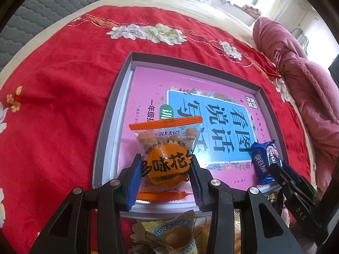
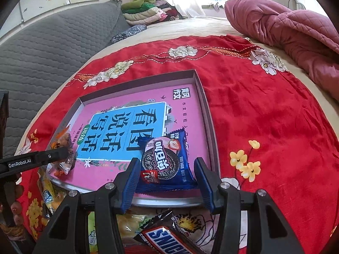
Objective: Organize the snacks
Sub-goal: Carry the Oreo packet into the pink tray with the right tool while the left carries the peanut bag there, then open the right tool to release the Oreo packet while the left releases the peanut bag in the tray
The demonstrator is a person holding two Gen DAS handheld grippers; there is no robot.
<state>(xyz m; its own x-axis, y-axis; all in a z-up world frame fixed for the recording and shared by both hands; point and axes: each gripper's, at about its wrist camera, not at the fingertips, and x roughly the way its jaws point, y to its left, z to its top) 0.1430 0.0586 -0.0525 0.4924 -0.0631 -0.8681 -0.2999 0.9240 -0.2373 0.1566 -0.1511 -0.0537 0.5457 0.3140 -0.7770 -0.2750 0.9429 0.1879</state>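
A shallow grey box lid (image 1: 110, 114) (image 2: 203, 97) with a pink book cover inside lies on the red cloth. My left gripper (image 1: 165, 169) is shut on an orange peanut snack packet (image 1: 167, 148), holding it over the tray's near left part; it also shows in the right wrist view (image 2: 63, 148). My right gripper (image 2: 167, 169) is open around a blue Oreo packet (image 2: 167, 163), which lies on the tray's near right part and also shows in the left wrist view (image 1: 264, 160). The right pads do not press the packet.
Several loose snacks lie on the cloth just before the tray: a yellow packet (image 1: 175, 232), a Snickers bar (image 2: 169, 239), a yellow-green packet (image 2: 48, 194). A pink quilt (image 2: 292, 33) lies at the right, a grey padded cushion (image 2: 46, 48) at the left.
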